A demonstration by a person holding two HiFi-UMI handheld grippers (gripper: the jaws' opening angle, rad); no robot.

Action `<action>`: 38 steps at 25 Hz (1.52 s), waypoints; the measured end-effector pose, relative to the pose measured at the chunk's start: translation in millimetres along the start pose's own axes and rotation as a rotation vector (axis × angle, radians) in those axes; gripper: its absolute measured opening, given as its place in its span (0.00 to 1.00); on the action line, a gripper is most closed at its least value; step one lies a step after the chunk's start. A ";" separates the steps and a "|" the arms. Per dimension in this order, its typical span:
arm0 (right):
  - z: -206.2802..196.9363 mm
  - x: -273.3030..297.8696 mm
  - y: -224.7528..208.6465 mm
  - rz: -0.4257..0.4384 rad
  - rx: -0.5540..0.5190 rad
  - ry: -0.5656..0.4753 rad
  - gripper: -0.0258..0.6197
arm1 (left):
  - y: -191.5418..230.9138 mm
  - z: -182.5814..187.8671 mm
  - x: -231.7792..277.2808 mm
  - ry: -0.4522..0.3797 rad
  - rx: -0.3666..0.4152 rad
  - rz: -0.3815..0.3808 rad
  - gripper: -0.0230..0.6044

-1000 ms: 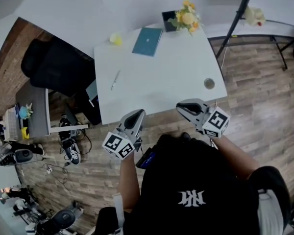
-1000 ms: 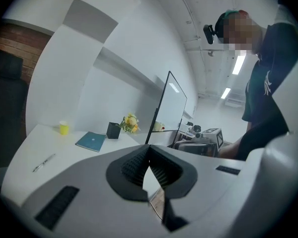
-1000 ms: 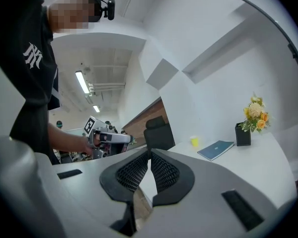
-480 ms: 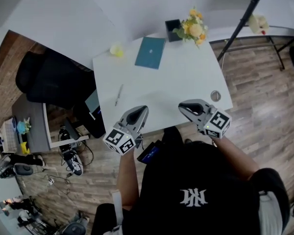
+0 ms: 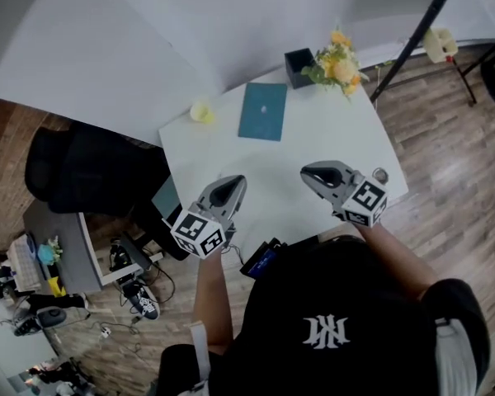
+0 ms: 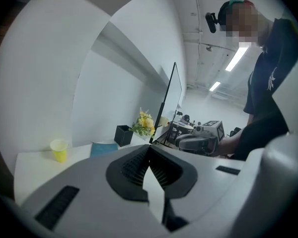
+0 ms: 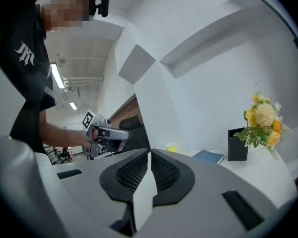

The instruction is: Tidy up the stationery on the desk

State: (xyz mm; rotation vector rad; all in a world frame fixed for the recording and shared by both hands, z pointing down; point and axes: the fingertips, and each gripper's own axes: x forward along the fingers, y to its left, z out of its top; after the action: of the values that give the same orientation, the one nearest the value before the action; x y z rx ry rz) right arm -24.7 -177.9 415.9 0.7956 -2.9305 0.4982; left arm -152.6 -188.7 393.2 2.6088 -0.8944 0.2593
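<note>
Evidently we are at the very start. Nearest us, the left gripper and the right gripper hover over the near edge of the white desk. Each has its jaws pressed together on nothing, as each gripper's own view confirms, and neither touches any item. Just beyond the right gripper, at the desk's right edge, lies a small round object that we cannot identify. Farther in, the teal notebook lies flat toward the back of the desk, well apart from both grippers. A yellow cup stands to its left, near the back-left corner. At the far corner stands the black pen holder, with a bunch of yellow flowers just beside it. We cannot make out a loose pen or pencil anywhere, though the left gripper covers part of the surface beneath it. We judge that nothing has been tidied and all the work is left. The notebook, and whatever else counts as stationery, waits to be gathered toward the holder, and either gripper must open before it can take hold.
</note>
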 end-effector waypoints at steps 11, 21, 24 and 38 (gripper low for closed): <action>11.3 55.9 -105.5 -0.182 0.043 0.045 0.11 | 117.5 -8.7 60.9 0.167 -0.027 0.037 0.04; -15.7 92.1 -179.1 -0.196 0.183 0.054 0.11 | 183.2 -27.4 133.9 0.287 -0.046 0.086 0.05; -27.6 110.3 -199.3 -0.215 0.240 0.066 0.11 | 201.9 -37.6 154.8 0.342 -0.043 0.096 0.05; -92.3 147.8 -256.7 -0.349 0.450 0.209 0.35 | 264.6 -91.4 203.3 0.510 -0.091 0.196 0.17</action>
State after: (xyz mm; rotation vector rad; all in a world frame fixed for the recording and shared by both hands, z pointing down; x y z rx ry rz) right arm -25.5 -428.0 599.4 1.1854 -2.4389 1.1425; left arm -162.9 -457.9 610.3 2.2090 -0.9402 0.8675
